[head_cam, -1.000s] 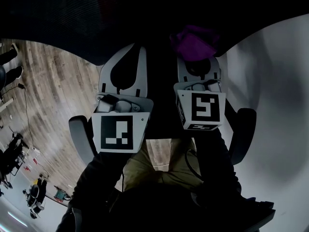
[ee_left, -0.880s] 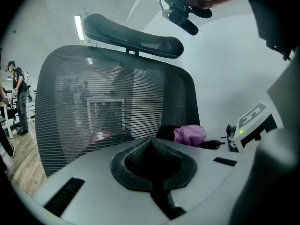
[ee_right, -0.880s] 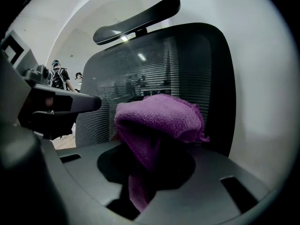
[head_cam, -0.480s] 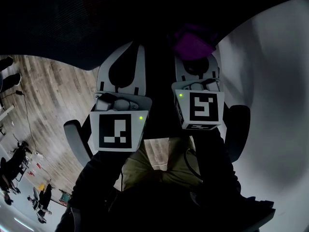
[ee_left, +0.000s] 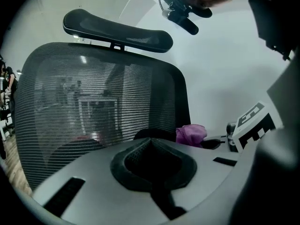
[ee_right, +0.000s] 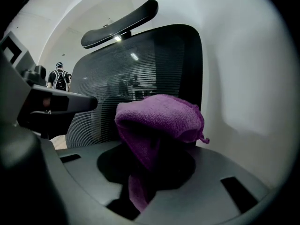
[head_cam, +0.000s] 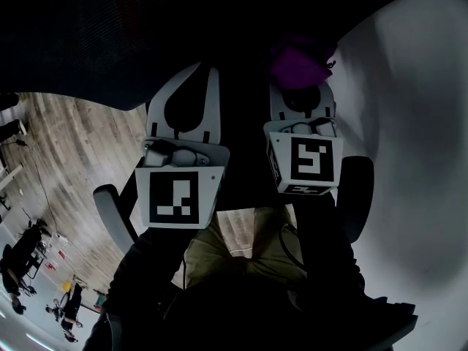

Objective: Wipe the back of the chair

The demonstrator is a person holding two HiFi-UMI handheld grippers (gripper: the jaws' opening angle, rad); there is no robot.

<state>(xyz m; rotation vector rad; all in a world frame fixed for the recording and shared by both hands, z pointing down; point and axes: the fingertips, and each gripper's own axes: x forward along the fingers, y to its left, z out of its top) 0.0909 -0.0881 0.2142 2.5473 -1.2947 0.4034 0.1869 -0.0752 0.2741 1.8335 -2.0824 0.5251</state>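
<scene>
We edge the cloth nearer the chair back, ready to wipe; right fingers clamp it, left fingers together.

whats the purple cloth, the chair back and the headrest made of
The purple cloth looks like microfibre or terry: a matte, fuzzy, looped nap that bunches softly. The chair back is dark woven mesh, see-through with fine horizontal ribs, set in a solid dark frame. The headrest is a smooth dark pad with a slight sheen; whether plastic, foam or leatherette is unclear.
</scene>
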